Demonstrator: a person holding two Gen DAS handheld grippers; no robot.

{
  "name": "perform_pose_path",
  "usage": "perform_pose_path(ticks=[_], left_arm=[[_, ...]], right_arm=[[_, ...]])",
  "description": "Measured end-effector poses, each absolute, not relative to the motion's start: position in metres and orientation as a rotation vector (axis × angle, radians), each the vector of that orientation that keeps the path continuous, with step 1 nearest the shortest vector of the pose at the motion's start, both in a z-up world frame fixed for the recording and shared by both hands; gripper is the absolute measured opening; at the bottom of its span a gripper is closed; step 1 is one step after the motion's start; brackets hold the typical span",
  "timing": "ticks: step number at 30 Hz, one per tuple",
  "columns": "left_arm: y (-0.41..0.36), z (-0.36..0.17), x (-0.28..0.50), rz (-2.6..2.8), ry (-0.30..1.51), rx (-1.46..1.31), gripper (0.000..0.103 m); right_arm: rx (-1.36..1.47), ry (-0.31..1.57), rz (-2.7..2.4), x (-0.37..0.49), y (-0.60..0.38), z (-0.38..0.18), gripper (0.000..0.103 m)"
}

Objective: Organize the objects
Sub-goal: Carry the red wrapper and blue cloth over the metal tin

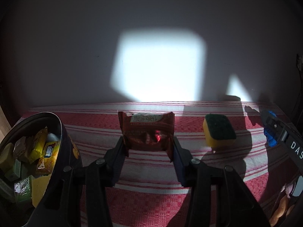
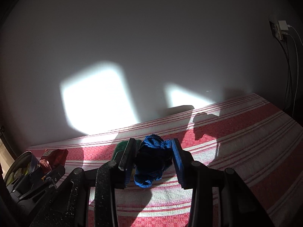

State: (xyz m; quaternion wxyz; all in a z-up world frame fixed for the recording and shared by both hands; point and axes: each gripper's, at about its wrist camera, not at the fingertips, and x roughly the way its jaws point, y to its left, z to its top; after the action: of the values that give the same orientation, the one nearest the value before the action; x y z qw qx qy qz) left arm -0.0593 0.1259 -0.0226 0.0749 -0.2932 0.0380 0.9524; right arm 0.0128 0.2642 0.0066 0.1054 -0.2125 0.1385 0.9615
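Observation:
My left gripper is shut on a dark red snack packet, its fingers pressing both side edges; the packet sits at or just above the striped cloth. My right gripper is shut on a crumpled blue cloth that bulges between the fingers and hangs down to the tablecloth. A yellow sponge with a green top lies to the right of the packet. In the right wrist view the sponge peeks out behind the left finger, and the packet shows at far left.
A dark round bowl holding several snack packets stands at the left; it also shows in the right wrist view. A red and white striped tablecloth covers the table. A white wall stands behind. Cables hang from a wall socket.

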Motion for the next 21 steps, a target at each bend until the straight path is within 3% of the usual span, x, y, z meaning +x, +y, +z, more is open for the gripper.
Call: perform_pose_path(ticks=[16, 21], left_arm=[[0.080, -0.010, -0.026, 2.877, 0.024, -0.792, 0.045], [0.046, 0.002, -0.014, 2.945, -0.014, -0.754, 0.045]], right_arm=[[-0.579, 0.300, 2.976, 0.067, 0.185, 0.022, 0.041], [-0.552, 0.363, 3.037, 0.068, 0.168, 0.030, 0.041]])
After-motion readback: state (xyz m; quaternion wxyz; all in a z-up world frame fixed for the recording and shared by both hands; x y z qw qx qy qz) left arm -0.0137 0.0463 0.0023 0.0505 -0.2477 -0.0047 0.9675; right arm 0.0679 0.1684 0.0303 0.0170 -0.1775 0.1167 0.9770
